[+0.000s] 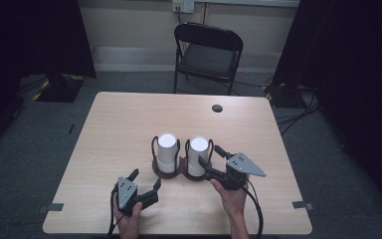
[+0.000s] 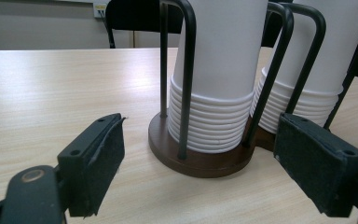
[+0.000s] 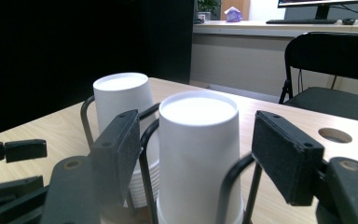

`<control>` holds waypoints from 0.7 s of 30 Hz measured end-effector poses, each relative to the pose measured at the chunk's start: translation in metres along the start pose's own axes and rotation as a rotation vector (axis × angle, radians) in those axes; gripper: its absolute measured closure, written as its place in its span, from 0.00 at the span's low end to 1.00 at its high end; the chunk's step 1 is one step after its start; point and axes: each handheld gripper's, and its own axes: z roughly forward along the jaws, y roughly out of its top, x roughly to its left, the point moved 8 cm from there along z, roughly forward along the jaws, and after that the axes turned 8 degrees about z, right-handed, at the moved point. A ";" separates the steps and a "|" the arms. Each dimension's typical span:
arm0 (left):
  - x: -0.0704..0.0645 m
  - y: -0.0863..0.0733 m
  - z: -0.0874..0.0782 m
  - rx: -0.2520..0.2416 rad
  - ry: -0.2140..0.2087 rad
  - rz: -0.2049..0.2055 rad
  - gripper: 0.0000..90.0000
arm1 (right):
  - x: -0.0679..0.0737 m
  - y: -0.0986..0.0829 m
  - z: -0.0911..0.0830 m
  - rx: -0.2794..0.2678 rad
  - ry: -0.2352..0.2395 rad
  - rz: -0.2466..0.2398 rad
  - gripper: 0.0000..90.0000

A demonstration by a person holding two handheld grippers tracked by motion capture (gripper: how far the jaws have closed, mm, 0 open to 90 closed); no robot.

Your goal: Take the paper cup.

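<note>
A brown wooden holder (image 1: pixel 181 174) with black wire loops stands mid-table and carries two upside-down stacks of white paper cups, a left stack (image 1: pixel 167 152) and a right stack (image 1: pixel 198 155). My right gripper (image 1: pixel 210 155) is open just right of the right stack. In the right gripper view its jaws flank the top of that stack (image 3: pixel 198 154) without visibly touching it, and the other stack (image 3: pixel 121 98) stands behind. My left gripper (image 1: pixel 146 178) is open on the table, in front and to the left of the holder. Its open jaws frame the holder base (image 2: pixel 200 161) and the nested cup rims (image 2: pixel 212 121).
A black folding chair (image 1: pixel 208 52) stands beyond the far edge of the table. A round cable hole (image 1: pixel 217 108) sits near the table's far right. Black curtains hang at both sides. Bare tabletop (image 1: pixel 119 129) lies left of and behind the holder.
</note>
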 end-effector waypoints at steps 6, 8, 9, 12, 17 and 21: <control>0.000 0.000 0.000 -0.004 -0.002 -0.001 0.18 | 0.002 0.007 0.014 0.004 0.013 -0.009 0.34; 0.000 0.000 0.000 -0.005 -0.001 0.000 0.18 | 0.003 0.008 0.017 0.006 0.013 -0.011 0.34; 0.000 0.000 0.000 -0.005 -0.002 0.000 0.18 | 0.003 0.009 0.019 0.007 0.017 -0.010 0.34; 0.000 0.000 0.000 -0.004 -0.002 0.003 0.18 | 0.003 0.011 0.025 0.009 0.018 -0.014 0.32; 0.000 0.000 -0.001 -0.008 -0.002 0.003 0.18 | 0.002 0.012 0.034 0.007 0.014 -0.012 0.32; 0.000 0.000 -0.001 -0.008 -0.005 0.007 0.18 | 0.000 0.011 0.039 0.016 0.007 -0.007 0.31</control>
